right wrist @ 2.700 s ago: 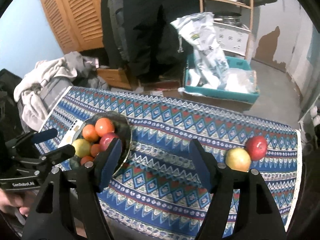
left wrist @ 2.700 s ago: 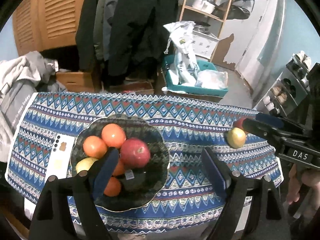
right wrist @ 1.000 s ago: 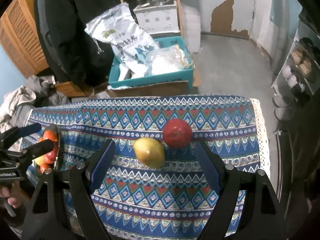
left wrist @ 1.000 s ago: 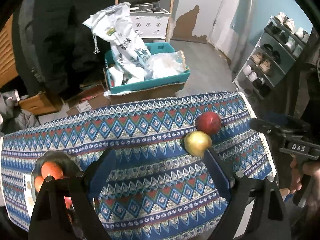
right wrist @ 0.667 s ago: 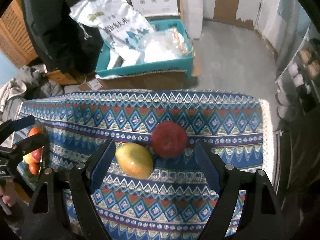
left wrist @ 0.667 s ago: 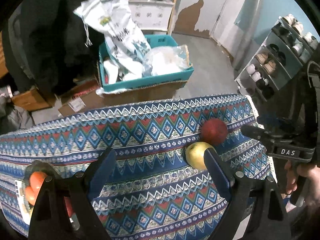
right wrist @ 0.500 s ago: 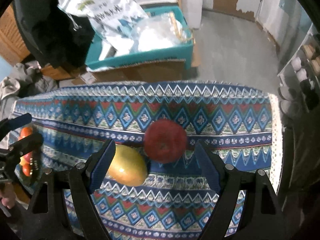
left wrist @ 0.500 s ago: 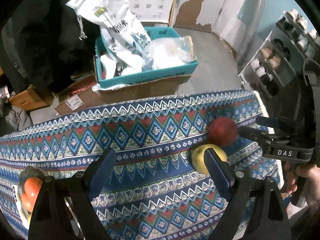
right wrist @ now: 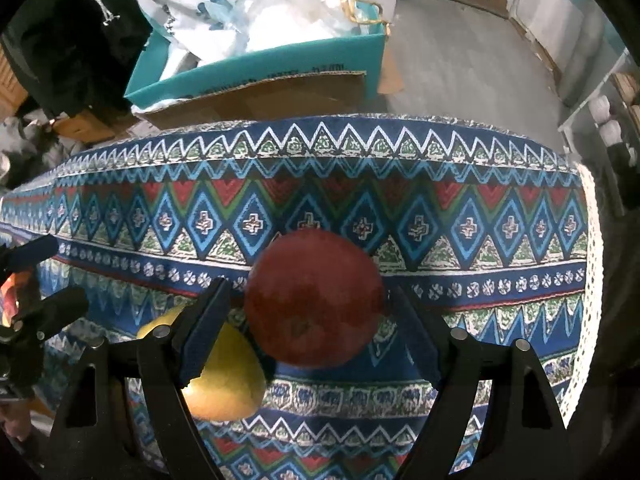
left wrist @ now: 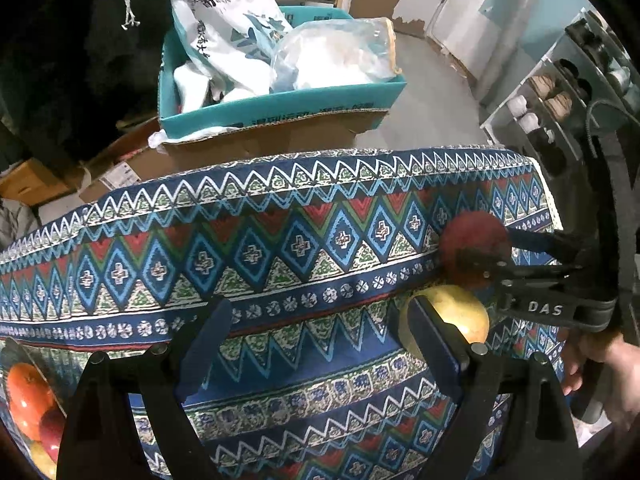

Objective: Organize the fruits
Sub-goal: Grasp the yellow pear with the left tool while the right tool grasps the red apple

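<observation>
The right gripper (right wrist: pixel 310 312) has its blue-padded jaws spread wide around a round, matte red apple (right wrist: pixel 314 300), not visibly pressing it. Just beside the apple lies a smooth yellow-green pear-shaped fruit (right wrist: pixel 224 376), both on the woven blue zigzag-patterned tablecloth (right wrist: pixel 400 208). The left gripper (left wrist: pixel 316 332) hangs released over the cloth, its right pad in front of the yellow fruit. Glossy oranges (left wrist: pixel 28 384) sit at the left edge.
</observation>
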The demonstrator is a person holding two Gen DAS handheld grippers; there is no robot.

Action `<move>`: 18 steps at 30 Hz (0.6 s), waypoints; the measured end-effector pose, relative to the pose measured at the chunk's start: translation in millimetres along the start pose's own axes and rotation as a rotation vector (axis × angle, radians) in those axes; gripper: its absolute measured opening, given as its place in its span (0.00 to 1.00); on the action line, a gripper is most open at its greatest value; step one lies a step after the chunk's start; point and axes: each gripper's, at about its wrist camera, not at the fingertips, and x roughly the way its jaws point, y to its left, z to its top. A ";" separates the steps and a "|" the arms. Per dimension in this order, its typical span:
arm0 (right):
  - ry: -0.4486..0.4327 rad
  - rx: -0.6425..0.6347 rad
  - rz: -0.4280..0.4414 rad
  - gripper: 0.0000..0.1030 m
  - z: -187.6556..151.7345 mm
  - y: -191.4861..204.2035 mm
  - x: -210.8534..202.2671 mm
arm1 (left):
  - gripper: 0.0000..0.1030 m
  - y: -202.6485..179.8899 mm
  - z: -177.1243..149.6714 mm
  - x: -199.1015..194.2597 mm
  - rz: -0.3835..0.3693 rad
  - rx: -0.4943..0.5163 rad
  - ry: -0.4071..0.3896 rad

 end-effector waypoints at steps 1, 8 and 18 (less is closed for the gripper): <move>0.007 0.003 -0.002 0.79 0.7 -0.3 3.5 | 0.88 -0.5 0.5 1.7 -0.001 0.000 0.001; 0.028 0.006 -0.008 0.75 -0.5 -1.1 19.1 | 0.88 -2.4 1.5 10.5 -0.009 -0.006 0.011; -0.031 0.006 -0.041 0.73 -17.8 -10.0 1.7 | 0.88 -22.6 -3.9 10.9 -0.038 0.002 0.017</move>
